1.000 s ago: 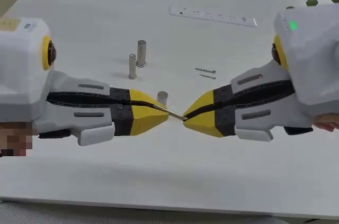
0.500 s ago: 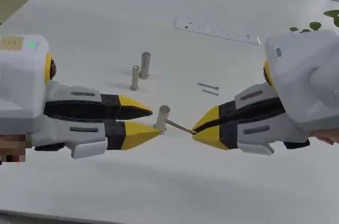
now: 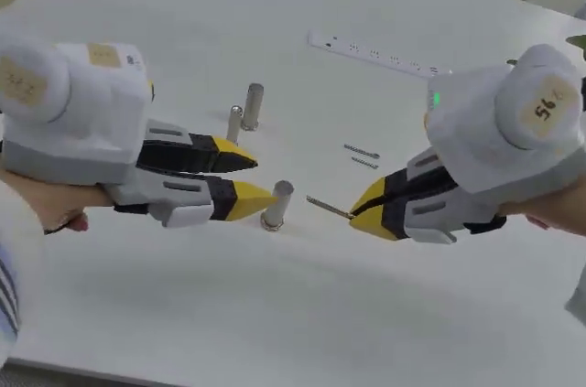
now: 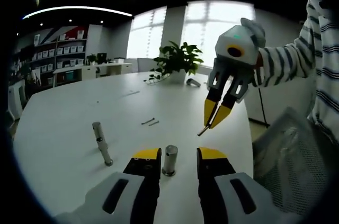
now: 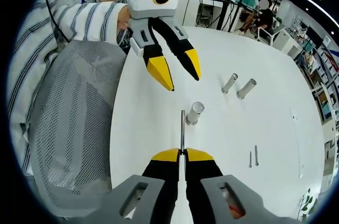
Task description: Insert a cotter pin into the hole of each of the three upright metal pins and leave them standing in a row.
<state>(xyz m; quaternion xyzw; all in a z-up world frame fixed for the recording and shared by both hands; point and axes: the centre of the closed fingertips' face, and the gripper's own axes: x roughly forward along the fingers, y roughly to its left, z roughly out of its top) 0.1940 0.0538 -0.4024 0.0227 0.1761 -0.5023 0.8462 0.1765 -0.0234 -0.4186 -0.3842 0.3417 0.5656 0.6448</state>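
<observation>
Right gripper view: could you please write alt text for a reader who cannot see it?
The right gripper, shut on a thin cotter pin, aims it at an upright metal pin on a white table. The left gripper hangs open beyond it; two more metal pins stand farther right.

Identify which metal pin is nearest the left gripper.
The lone pin at the front, upright just off the open left gripper's tips, with the right gripper's cotter pin pointing at it. The other two pins stand paired farther back.
</observation>
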